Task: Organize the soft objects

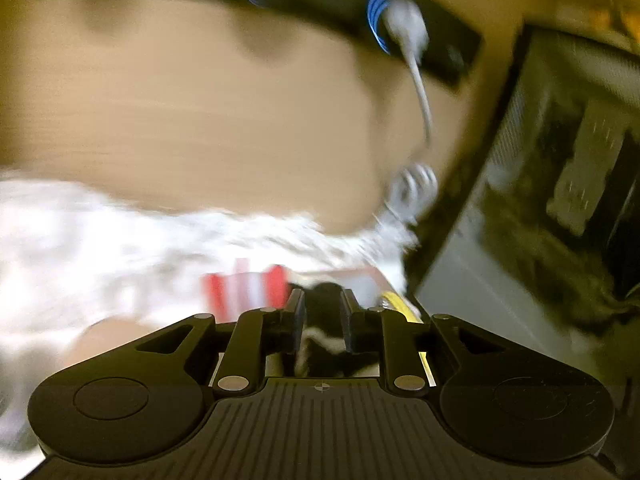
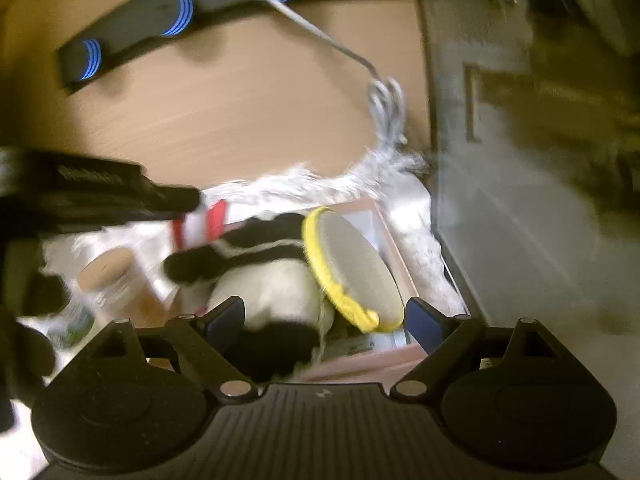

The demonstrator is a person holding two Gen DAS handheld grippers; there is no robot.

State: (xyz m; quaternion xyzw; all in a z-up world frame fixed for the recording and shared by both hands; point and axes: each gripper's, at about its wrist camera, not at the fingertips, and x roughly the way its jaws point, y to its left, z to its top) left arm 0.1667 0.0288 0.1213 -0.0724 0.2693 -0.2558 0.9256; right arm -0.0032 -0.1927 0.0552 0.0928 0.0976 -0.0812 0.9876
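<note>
Presently the black-and-white plush toy (image 2: 260, 276) lies in a shallow box (image 2: 384, 356) at the table's (image 2: 240, 112) right edge, beside a yellow-rimmed round pad (image 2: 356, 268) and a red-and-white striped item (image 2: 202, 226), with white fluffy fabric (image 2: 320, 184) behind. Left gripper (image 1: 323, 320) is pressed nearly together, apparently pinching a fold of the plush. Right gripper (image 2: 324, 320) stands spread wide, holding nothing, its fingers straddling the plush and pad. Risks: a thin pinch could slip from soft pile; lifting may drag the pad or fabric over the edge; blur obscures contact
</note>
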